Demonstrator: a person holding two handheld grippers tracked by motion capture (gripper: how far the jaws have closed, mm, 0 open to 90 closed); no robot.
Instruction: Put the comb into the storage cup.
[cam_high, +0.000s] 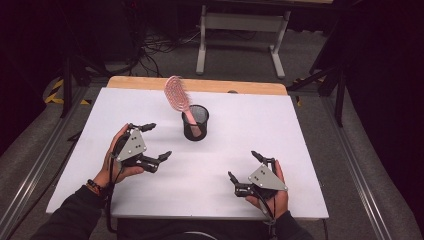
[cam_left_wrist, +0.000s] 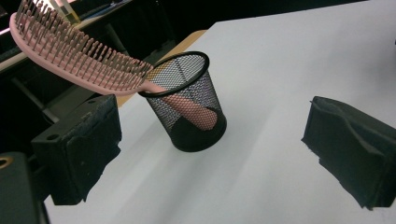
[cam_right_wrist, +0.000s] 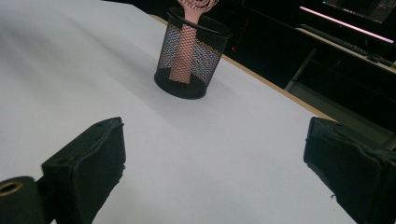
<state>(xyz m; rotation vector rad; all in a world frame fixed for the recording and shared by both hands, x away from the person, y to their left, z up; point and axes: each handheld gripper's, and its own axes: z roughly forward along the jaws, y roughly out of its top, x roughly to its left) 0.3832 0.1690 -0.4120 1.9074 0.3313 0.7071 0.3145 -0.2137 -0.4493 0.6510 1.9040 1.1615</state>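
Note:
A pink hairbrush (cam_high: 178, 95) stands handle-down in a black mesh cup (cam_high: 195, 124) near the middle of the white table (cam_high: 280, 130), its bristled head leaning up and to the left. In the left gripper view the hairbrush (cam_left_wrist: 79, 58) leans out of the cup (cam_left_wrist: 189, 105) just ahead of the jaws. My left gripper (cam_high: 156, 141) is open to the left of the cup, apart from it. My right gripper (cam_high: 244, 166) is open near the front right, with the cup (cam_right_wrist: 192, 53) and hairbrush handle (cam_right_wrist: 184, 51) well beyond its jaws.
A bare wooden strip (cam_high: 240, 86) runs along the table's far edge. Beyond it stand a grey table frame (cam_high: 240, 30) and cables (cam_high: 155, 47) on the floor. Metal rails (cam_high: 35, 170) flank the table on both sides.

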